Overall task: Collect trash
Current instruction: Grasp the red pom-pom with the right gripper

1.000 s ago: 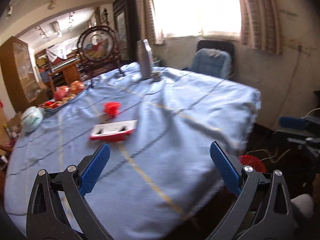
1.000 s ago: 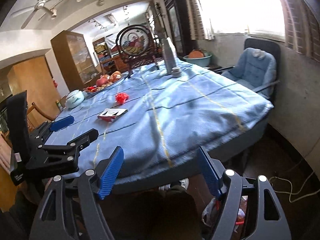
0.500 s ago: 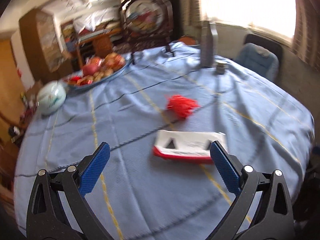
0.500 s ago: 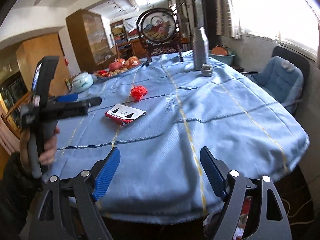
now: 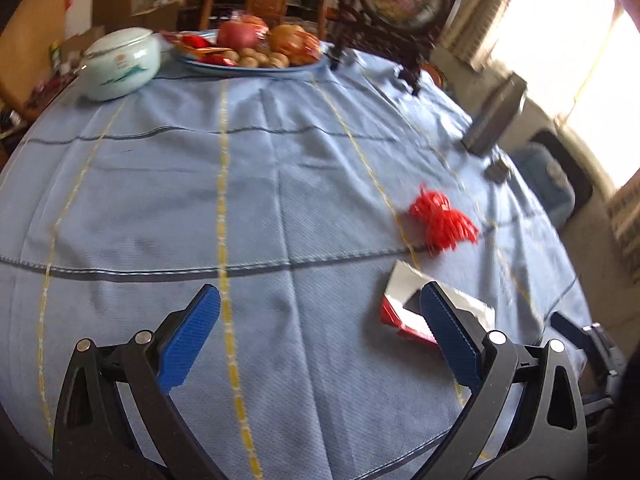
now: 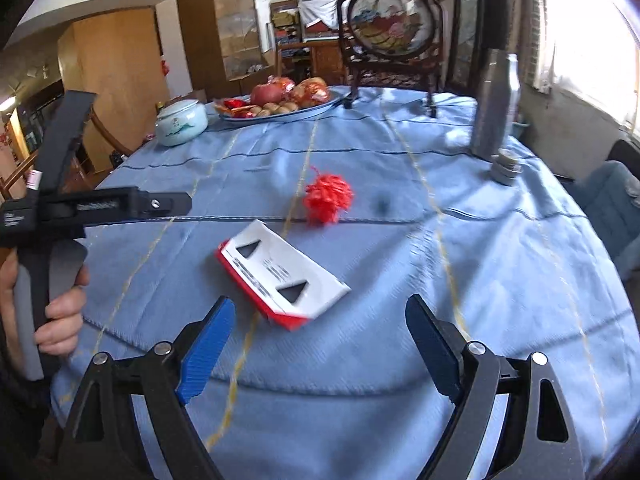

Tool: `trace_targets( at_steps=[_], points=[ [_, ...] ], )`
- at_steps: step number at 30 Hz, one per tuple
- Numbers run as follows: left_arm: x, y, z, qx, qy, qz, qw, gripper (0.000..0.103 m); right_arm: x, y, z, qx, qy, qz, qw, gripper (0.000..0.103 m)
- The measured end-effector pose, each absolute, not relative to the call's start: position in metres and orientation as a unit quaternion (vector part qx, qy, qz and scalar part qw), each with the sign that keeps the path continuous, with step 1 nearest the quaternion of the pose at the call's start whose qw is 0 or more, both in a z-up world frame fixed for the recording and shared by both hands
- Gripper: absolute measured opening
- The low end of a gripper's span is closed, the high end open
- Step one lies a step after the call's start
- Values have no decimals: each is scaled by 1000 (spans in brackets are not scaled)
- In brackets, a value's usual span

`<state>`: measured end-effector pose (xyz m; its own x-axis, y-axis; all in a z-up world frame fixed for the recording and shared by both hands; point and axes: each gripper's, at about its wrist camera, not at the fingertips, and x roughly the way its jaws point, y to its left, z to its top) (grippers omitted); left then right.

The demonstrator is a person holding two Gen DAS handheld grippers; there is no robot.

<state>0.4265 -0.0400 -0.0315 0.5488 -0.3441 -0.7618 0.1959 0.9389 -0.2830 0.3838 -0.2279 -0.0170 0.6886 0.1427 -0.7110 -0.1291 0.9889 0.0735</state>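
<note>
1. Nearest us, our right gripper (image 6: pixel 316 344) hangs over the table's near edge with its jaws spread wide, having just been opening, and nothing lies between them; the red-and-white carton (image 6: pixel 280 276) sits just beyond its tips.
2. Our left gripper (image 5: pixel 316 340) is also wide apart and empty, hovering above the blue tablecloth (image 5: pixel 160 200); in its own view the carton (image 5: pixel 404 304) lies partly behind its right finger, not between the 2.
3. We judge the step in hand to be the approach to the first piece of trash, with nothing yet collected.
4. Just beyond the carton lies the red tassel-like scrap (image 6: pixel 328 198), apart from it, a likely second pickup.
5. Well beyond the carton stand things we take for keepers: a lidded white pot (image 6: pixel 182 122), a fruit platter (image 6: pixel 280 106) and a steel bottle (image 6: pixel 494 104).
6. The next move, as we read it, calls for 1 gripper to drop lower, straddle the flat carton across its narrow side and close without snagging cloth.
</note>
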Motion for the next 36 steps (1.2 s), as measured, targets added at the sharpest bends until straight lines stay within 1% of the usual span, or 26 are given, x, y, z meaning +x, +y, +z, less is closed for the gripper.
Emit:
trace_targets(
  at_steps=[3,7,8,9,10,12,13,14,15,18,23,27,29,33,36],
  points=[
    [431,-32,-32,-108,456,-150,870,96,412,-218,-19,-15,393,72,916,86],
    [436,-26,-34,-127,461,-142,867,96,452,-219,-18,-8,393,59,918,84],
    [437,-25,-34,-130,461,-139,867,96,463,-219,-20,-6,396,58,916,81],
    [437,-23,-34,-133,460,-138,867,96,475,-219,-22,0,402,59,914,76],
    [438,-22,-34,-134,460,-137,867,96,487,-219,-25,11,410,60,910,74],
    [438,-21,-34,-136,459,-135,867,96,508,-223,-35,43,427,67,901,63],
    [438,-22,-34,-135,458,-136,868,96,516,-224,-41,56,435,67,896,60],
    [437,-23,-34,-131,458,-136,869,96,520,-225,-45,65,440,66,893,46],
    [437,-25,-34,-125,457,-137,870,96,525,-229,-50,78,445,64,890,25],
    [436,-32,-34,-110,457,-143,871,96,515,-238,-49,104,433,63,893,22],
    [431,-45,-34,-82,455,-161,872,96,468,-260,-26,92,400,57,910,22],
    [421,-74,-39,-25,457,-198,867,96,423,-278,-19,81,397,53,913,22],
    [415,-88,-42,6,455,-211,865,96,414,-282,-22,69,400,45,913,22],
    [405,-106,-44,53,438,-222,869,96,425,-278,-28,49,409,42,910,22],
    [403,-109,-45,61,436,-225,869,96,443,-263,-41,30,433,57,899,22]
  ],
)
